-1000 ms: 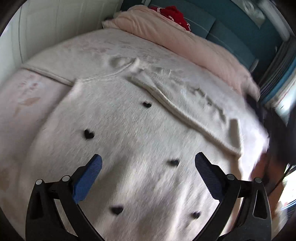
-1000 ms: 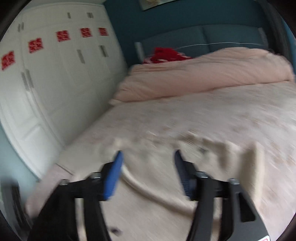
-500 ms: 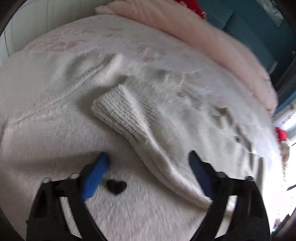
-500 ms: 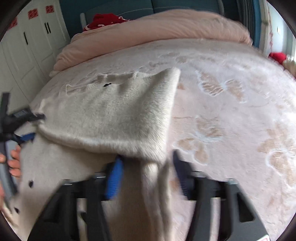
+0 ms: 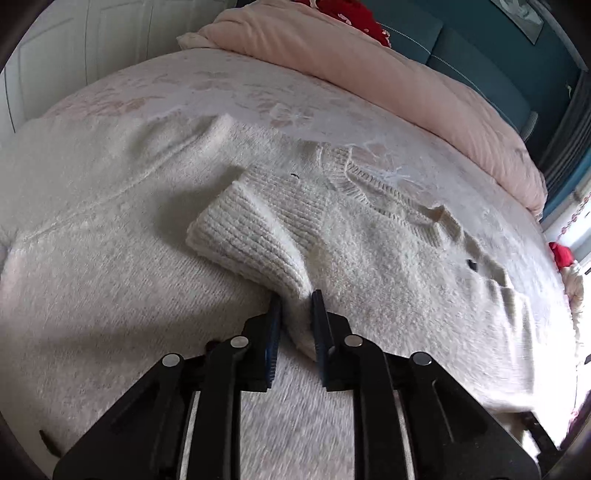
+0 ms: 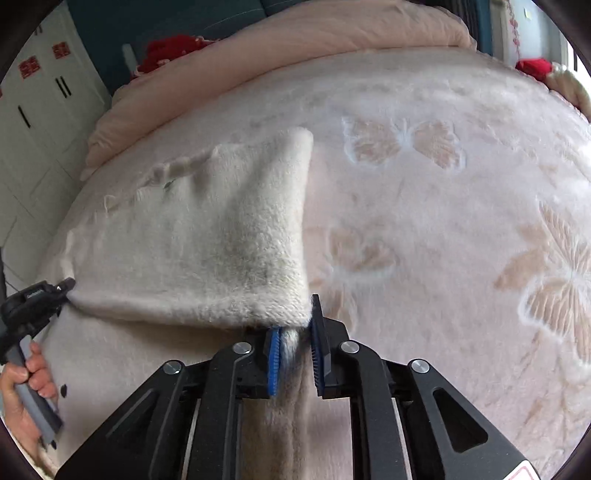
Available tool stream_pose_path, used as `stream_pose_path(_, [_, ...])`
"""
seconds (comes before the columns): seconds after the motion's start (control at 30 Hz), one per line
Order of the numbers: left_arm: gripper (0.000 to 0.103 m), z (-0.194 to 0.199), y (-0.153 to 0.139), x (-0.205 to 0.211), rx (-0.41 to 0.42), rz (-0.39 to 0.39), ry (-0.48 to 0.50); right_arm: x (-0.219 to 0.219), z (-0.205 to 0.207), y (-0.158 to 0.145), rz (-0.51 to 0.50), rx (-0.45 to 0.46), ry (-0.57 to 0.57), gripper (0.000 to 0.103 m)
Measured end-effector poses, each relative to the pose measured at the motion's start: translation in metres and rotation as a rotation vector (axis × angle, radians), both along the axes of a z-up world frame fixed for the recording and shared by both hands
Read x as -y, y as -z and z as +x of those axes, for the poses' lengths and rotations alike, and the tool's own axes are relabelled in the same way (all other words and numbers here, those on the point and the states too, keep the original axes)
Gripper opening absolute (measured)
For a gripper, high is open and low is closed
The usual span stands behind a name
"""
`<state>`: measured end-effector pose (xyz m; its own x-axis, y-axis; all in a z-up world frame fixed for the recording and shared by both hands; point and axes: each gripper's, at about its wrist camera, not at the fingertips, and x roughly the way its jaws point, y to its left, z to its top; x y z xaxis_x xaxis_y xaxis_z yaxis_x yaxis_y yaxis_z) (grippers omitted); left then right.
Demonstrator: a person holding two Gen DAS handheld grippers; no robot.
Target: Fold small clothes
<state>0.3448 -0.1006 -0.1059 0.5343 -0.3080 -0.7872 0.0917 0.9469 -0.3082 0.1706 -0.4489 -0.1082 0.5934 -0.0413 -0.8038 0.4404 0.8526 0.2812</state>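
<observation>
A cream fuzzy sweater (image 5: pixel 388 266) lies spread on the bed, one sleeve folded across it and ending in a ribbed cuff (image 5: pixel 251 236). My left gripper (image 5: pixel 295 306) sits at the sleeve's near edge, its jaws closing with a ridge of knit pinched between the blue pads. In the right wrist view the sweater (image 6: pixel 221 240) shows a folded flap. My right gripper (image 6: pixel 294 325) holds that flap's near corner between its pads, jaws easing open slightly. The left gripper (image 6: pixel 66 286) also grips the same fold at the far left, held by a hand (image 6: pixel 29 387).
The pale bed cover (image 6: pixel 443 221) with butterfly patterns stretches to the right of the sweater. A rolled pink duvet (image 5: pixel 369 74) and a red item (image 5: pixel 354 18) lie at the headboard. White wardrobe doors (image 6: pixel 33 110) stand to the left.
The left gripper travelled forward across the sweater to the folded sleeve and went from wide open to pinching it. The right gripper dropped to the fold's corner and closed on it.
</observation>
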Motion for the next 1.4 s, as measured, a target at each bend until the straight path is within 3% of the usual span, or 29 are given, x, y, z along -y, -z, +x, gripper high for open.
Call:
stream_pose_path(0.07, [0.026,-0.016,-0.015,-0.018,0.006,-0.021,0.005,-0.007,-0.018,-0.020,0.005,0.012,0.001,0.028])
stream_pose_path(0.13, [0.055,-0.044,-0.030,-0.046,0.026,-0.008,0.004,-0.020,-0.047,-0.037,-0.001,0.031,-0.017,0.057])
stream_pose_path(0.17, [0.061,-0.059,-0.036,-0.061,0.035,0.004,0.000,-0.030,-0.070,-0.044,-0.007,0.039,-0.028,0.061])
stream_pose_path(0.2, [0.070,-0.075,-0.041,-0.079,0.042,0.023,-0.011,-0.036,-0.087,-0.048,-0.008,0.037,-0.038,0.063])
stream_pose_path(0.23, [0.073,-0.094,-0.045,-0.101,0.046,0.046,-0.028,-0.045,-0.105,-0.048,0.005,0.022,-0.055,0.063])
stream_pose_path(0.37, [0.077,-0.147,-0.040,-0.168,-0.001,0.128,-0.079,-0.082,-0.173,-0.032,0.080,-0.089,-0.108,0.063])
stream_pose_path(0.5, [0.080,-0.185,-0.020,-0.218,-0.094,0.154,-0.151,-0.112,-0.210,-0.022,0.109,-0.100,-0.127,0.065])
stream_pose_path(0.6, [0.081,-0.199,-0.010,-0.227,-0.097,0.101,-0.164,-0.122,-0.209,-0.022,0.125,-0.062,-0.139,0.065])
stream_pose_path(0.67, [0.081,-0.201,-0.008,-0.218,-0.094,0.139,-0.137,-0.126,-0.202,-0.019,0.137,-0.045,-0.151,0.043])
stream_pose_path(0.7, [0.072,-0.201,-0.007,-0.212,-0.101,0.154,-0.119,-0.129,-0.197,-0.016,0.118,-0.059,-0.150,0.011])
stream_pose_path(0.73, [0.046,-0.201,-0.007,-0.207,-0.100,0.166,-0.102,-0.127,-0.194,-0.015,0.151,-0.059,-0.145,0.011])
stream_pose_path(0.8, [0.014,-0.202,-0.012,-0.202,-0.134,0.124,-0.054,-0.120,-0.198,-0.026,0.199,-0.031,-0.099,0.010])
stream_pose_path(0.83, [0.007,-0.202,-0.016,-0.203,-0.144,0.100,-0.044,-0.119,-0.206,-0.039,0.153,-0.026,-0.103,0.009])
stream_pose_path(0.97, [0.006,-0.228,-0.033,-0.209,-0.158,0.080,0.037,-0.106,-0.248,-0.067,0.070,-0.054,-0.092,0.008])
stream_pose_path(1.07, [0.006,-0.239,-0.013,-0.208,-0.235,0.082,0.067,-0.100,-0.260,-0.051,0.049,-0.152,-0.099,0.007])
stream_pose_path(1.13, [0.009,-0.244,-0.011,-0.207,-0.204,0.085,0.056,-0.106,-0.256,-0.035,0.043,-0.212,-0.129,0.010])
stream_pose_path(1.2, [0.013,-0.234,-0.024,-0.213,-0.174,0.018,0.035,-0.110,-0.251,-0.039,0.000,-0.199,-0.112,0.015])
stream_pose_path(1.27, [0.021,-0.209,-0.044,-0.230,-0.113,-0.037,-0.035,-0.116,-0.244,-0.058,-0.091,-0.162,-0.071,0.032])
stream_pose_path(1.3, [0.037,-0.195,-0.053,-0.239,-0.078,-0.044,-0.068,-0.120,-0.239,-0.066,-0.137,-0.147,-0.061,0.042])
stream_pose_path(1.33, [0.050,-0.176,-0.061,-0.249,-0.049,-0.034,-0.110,-0.125,-0.233,-0.077,-0.187,-0.120,-0.059,0.046])
stream_pose_path(1.4, [0.051,-0.129,-0.074,-0.275,0.023,-0.011,-0.222,-0.137,-0.219,-0.090,-0.236,-0.084,-0.088,0.049])
